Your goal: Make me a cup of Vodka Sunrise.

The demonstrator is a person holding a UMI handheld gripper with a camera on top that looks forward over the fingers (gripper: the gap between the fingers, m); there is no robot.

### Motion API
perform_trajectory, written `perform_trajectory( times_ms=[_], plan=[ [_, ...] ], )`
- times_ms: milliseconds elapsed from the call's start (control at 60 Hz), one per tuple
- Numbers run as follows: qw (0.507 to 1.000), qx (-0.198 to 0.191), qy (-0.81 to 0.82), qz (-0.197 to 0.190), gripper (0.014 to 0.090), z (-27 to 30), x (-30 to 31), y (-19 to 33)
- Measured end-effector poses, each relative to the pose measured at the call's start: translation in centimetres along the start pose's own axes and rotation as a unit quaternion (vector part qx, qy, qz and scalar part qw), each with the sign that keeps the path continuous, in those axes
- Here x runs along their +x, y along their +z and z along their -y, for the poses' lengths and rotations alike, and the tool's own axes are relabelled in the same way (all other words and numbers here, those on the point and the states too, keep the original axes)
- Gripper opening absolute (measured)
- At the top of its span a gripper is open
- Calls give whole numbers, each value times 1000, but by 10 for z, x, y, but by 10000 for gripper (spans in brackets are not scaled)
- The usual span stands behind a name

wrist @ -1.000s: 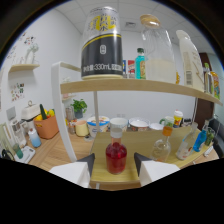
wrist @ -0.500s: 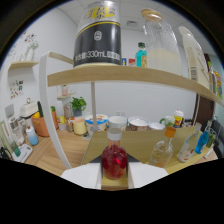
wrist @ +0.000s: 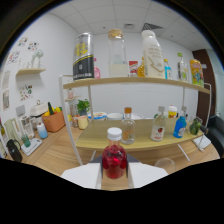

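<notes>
We have the gripper (wrist: 114,172) clamped on a small bottle of red syrup (wrist: 114,161), white cap up, held upright between both fingers, near side of the lower shelf (wrist: 145,144). An empty glass (wrist: 164,164) sits just beside it, probably our pouring target, though its rim is hard to make out. Tipping too fast could splash syrup, and the smooth round bottle could slip.

an office-like room with a ceiling vent (wrist: 150,26), set up as a drinks corner: wooden shelf (wrist: 135,83) of bottles.
</notes>
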State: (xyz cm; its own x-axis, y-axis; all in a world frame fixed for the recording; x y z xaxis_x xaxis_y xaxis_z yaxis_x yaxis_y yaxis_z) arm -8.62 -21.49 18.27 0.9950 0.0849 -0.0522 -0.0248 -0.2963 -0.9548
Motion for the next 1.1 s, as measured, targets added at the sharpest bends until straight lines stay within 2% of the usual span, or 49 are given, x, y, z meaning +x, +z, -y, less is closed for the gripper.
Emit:
perform_trajectory(
  times_ms=[117,233,350,517,717,917,1100],
  plan=[
    [998,-15,59,0,348,-17,24,-10],
    [983,-23,179,17,348,-20,35,-10],
    [947,-18,318,48,347,-12,41,-8],
    [848,-5,520,102,346,0,41,0],
    [722,6,675,155,344,15,39,3],
    [565,12,798,209,345,30,45,-1],
    [474,44,847,236,344,44,57,-7]
  ],
)
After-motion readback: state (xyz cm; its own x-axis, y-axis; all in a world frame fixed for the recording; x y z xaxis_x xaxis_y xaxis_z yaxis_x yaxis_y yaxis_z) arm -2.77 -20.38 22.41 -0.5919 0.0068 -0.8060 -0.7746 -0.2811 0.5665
